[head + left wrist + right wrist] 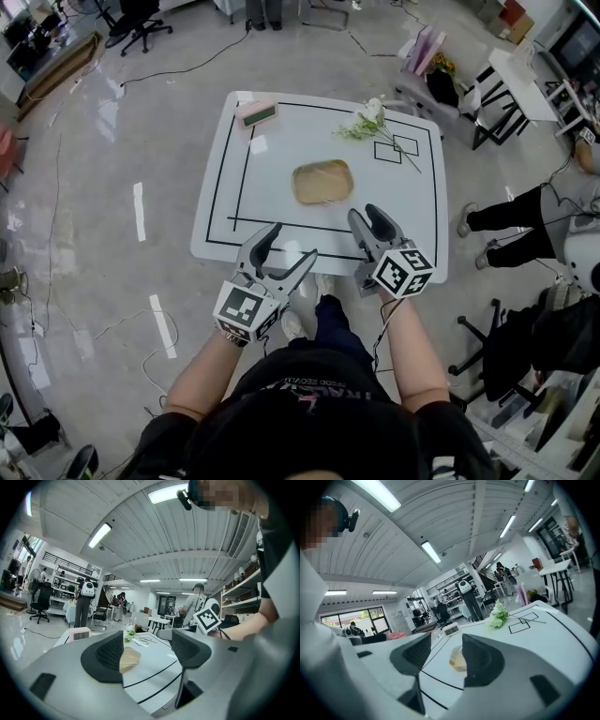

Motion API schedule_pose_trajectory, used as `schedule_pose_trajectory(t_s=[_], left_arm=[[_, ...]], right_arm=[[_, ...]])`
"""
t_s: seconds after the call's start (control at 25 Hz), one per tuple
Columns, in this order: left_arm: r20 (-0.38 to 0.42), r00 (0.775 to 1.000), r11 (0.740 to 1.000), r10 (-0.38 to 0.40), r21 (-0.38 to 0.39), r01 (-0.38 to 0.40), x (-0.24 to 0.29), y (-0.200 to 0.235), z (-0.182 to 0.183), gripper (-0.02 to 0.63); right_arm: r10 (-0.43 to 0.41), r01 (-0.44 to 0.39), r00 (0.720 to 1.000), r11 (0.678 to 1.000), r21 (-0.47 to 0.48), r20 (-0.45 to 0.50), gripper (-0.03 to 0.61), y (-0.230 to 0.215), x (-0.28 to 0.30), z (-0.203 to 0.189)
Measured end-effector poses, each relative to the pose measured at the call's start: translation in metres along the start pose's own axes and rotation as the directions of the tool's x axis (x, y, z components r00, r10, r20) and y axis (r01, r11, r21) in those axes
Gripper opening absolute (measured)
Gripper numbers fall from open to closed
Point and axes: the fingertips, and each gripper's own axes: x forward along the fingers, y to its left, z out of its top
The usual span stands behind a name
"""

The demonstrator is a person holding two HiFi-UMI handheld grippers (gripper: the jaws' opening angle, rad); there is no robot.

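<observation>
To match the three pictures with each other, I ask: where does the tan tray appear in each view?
Head view: tan tray at the table's middle, above both tools.
Left gripper view: low centre, between the open jaws, its left part behind the left jaw.
Right gripper view: low centre, between the open jaws.
Shared landmark: the white flower beyond the tray.

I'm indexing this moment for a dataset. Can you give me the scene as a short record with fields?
surface: white table with black line markings
left gripper: open, nothing between its jaws, over the table's near edge
right gripper: open, nothing between its jaws, over the near edge
nearest thing: tan tray, mid-table, untouched
far left corner: pink clock
far right: white flower, lying flat
</observation>
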Motion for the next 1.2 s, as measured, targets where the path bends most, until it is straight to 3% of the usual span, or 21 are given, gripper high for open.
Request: schedule_pose_trajectory(t_s=[0.68,1.2], left_arm=[[-0.048,0.998,0.998,0.04,-0.042,-0.042,0.058,0.02,-0.015,0.314],[-0.088,0.995,0.996,0.039,-0.076,-0.046,0.098,0.032,-0.031,0.314]], right_arm=[[-0.001,0.028,0.988,0.984,0.174,-0.155,0.192,-0.072,0.049,-0.05],[0.03,0.063,0.97,0.928,0.368,-0.242,0.19,-0.109,0.076,-0.089]])
